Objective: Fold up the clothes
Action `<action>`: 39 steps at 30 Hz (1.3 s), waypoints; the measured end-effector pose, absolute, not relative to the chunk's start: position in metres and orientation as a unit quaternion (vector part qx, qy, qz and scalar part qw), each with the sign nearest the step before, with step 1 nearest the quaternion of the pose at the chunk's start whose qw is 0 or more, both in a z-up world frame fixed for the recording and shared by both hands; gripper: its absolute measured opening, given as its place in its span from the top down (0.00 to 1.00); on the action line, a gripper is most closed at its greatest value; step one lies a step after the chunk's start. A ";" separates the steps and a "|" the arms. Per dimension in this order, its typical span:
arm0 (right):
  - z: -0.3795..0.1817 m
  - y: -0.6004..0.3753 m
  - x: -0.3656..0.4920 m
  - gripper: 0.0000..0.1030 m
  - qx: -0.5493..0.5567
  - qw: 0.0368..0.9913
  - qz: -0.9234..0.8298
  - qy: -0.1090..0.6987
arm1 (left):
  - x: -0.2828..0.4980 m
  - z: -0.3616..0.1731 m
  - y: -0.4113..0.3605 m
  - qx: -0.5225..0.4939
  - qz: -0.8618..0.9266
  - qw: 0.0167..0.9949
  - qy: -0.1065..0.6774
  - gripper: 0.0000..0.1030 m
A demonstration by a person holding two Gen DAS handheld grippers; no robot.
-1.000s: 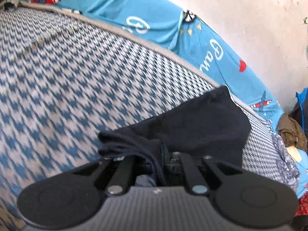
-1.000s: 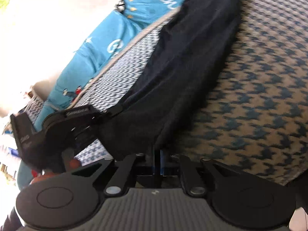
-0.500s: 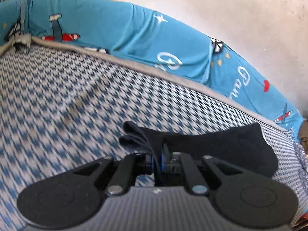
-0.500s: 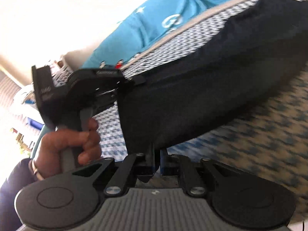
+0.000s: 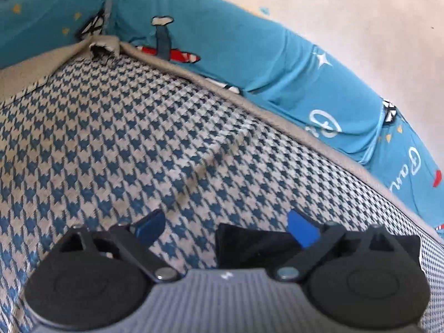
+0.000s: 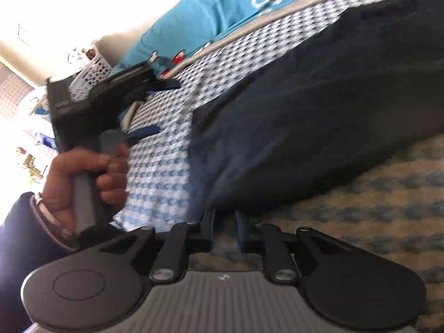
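Ahead of left claw (image 5: 226, 229): bare houndstooth bed cover (image 5: 116, 144), free to its grey edge; blue sheet (image 5: 249, 63) rises beyond. Dark garment (image 6: 319, 116) lies directly ahead of right claw (image 6: 224, 229).

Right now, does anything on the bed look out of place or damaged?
Yes. At the far corner, the houndstooth cover has pulled loose: its beige border is bunched and lifted against the blue sheet. The dark garment lies flat, nothing odd there.

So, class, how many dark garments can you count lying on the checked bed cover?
1. The dark garment lies spread on the checked bed cover, just ahead of the right claw; the left wrist view shows only its corner. More clothes may lie out of view.
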State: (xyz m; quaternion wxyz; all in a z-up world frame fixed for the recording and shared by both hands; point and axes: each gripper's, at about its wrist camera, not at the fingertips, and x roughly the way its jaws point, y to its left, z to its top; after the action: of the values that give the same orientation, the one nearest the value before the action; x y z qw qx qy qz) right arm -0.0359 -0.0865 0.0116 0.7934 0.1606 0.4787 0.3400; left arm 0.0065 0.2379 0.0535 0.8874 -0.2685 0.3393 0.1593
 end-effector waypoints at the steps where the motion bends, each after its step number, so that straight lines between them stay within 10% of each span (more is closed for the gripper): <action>1: 0.014 -0.095 -0.034 0.85 0.156 0.799 0.334 0.475 | 0.008 0.054 0.234 -0.268 0.145 0.889 0.343 0.05; 39: 0.018 -0.134 0.162 0.74 0.055 0.908 0.155 0.386 | 0.000 0.013 0.057 0.031 -0.057 0.879 0.473 0.00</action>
State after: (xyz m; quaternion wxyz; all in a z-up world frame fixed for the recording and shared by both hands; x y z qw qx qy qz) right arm 0.1624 -0.1343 0.0176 0.9075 0.0547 0.3864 0.1552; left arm 0.0002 0.0568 0.0127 0.8786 0.0314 0.4731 -0.0569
